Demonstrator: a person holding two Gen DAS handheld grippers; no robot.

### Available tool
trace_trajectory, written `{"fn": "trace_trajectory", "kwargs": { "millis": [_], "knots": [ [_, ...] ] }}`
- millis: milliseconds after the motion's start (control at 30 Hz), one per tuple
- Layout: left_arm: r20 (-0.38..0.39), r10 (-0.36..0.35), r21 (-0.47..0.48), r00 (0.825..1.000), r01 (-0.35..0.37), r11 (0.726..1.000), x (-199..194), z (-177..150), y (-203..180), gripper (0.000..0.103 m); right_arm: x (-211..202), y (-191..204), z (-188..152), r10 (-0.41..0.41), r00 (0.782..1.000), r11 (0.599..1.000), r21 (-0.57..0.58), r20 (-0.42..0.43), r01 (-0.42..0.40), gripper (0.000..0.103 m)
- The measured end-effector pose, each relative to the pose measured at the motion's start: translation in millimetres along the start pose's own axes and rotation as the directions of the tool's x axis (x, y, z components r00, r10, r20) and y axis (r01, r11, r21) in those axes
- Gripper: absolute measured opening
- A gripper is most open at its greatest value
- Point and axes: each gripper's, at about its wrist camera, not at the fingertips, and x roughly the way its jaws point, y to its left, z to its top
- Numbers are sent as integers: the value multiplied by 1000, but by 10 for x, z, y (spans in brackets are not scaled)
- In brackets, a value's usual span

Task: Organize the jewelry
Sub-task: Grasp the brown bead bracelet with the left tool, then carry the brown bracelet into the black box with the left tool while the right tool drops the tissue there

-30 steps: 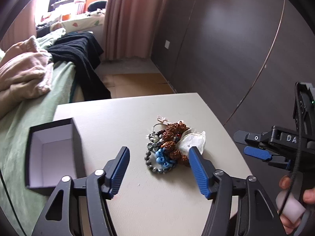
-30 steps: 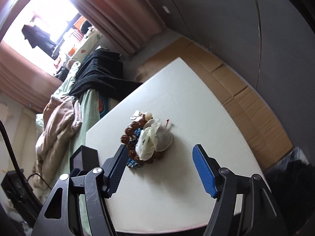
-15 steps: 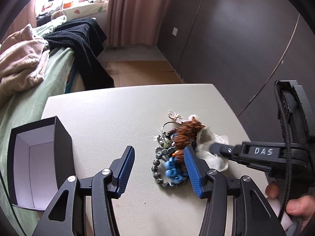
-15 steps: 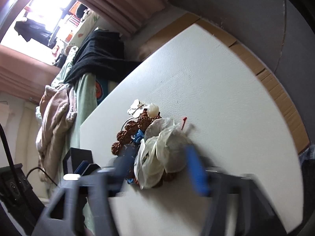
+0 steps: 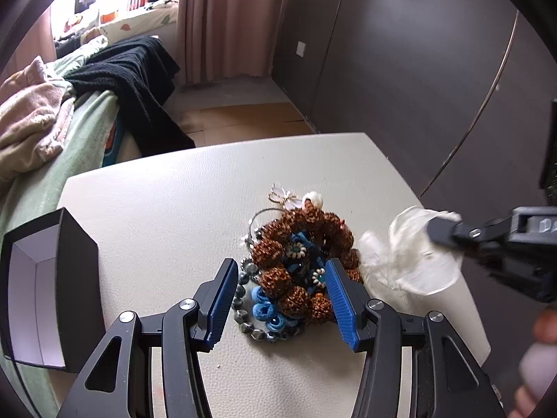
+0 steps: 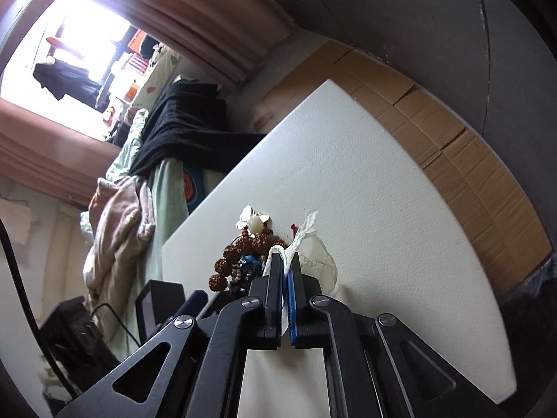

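Note:
A heap of jewelry lies on the white table: brown knobbly beads, blue beads, grey beads and a pale flower charm. My left gripper is open, its blue fingers straddling the near side of the heap. My right gripper is shut on a sheer white pouch; in the left wrist view the pouch hangs, blurred, just right of the heap. The heap also shows in the right wrist view.
An open black box with a white inside stands at the table's left edge. A bed with a green sheet, pink blanket and black garment lies behind. Dark wardrobe doors stand to the right. Cardboard covers the floor.
My right gripper closed on the white pouch and pulled it off the heap to the right. My left gripper moved forward until its open fingers straddled the heap.

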Motion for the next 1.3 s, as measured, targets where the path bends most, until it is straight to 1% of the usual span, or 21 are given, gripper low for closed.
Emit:
{"fn": "trace_trajectory", "kwargs": {
  "millis": [67,133,167,200,233,367,567,733,867,1000,1067,1133,1300],
  "knots": [
    [-3,-8,2,1000,8,1000,45,-21,-28,54,-79,-37,5,0,1000,1000,11,10,0,4],
    [-9,-4,11,1000,4,1000,97,-42,-57,45,-147,-33,4,8,1000,1000,19,22,-8,4],
    [-22,10,15,1000,-9,1000,139,-60,-69,38,-186,-44,4,10,1000,1000,19,27,-10,4],
    [-20,13,12,1000,-13,1000,146,-72,-65,37,-210,-47,-1,10,999,1000,18,31,-11,4],
    [-6,13,8,1000,-13,1000,128,-79,-62,31,-230,-41,-8,7,999,1000,16,34,-7,4],
    [15,8,-17,1000,-7,1000,54,-80,-7,20,-220,-68,-44,-4,1000,1000,19,12,4,4],
    [67,-70,-81,995,75,994,-205,-74,117,19,-314,-108,-79,29,999,999,34,18,-30,4],
    [113,-94,-85,989,103,991,-427,-90,134,19,-321,-101,-130,49,999,998,36,11,-49,4],
    [151,-142,-99,978,157,983,-631,-98,176,19,-348,-56,-180,72,997,997,22,16,-73,4],
    [190,-169,-119,967,194,974,-817,-106,252,19,-404,58,-229,103,994,995,-18,32,-103,4],
    [216,-177,-127,960,208,970,-920,-106,315,19,-413,100,-247,122,992,992,-34,37,-121,4],
    [234,-171,-134,957,206,969,-990,-105,368,19,-414,171,-275,145,989,988,-55,41,-143,4],
    [274,-155,-187,949,211,959,-1146,-109,601,19,-400,332,-335,186,981,979,-98,48,-181,4]
  ]
}}
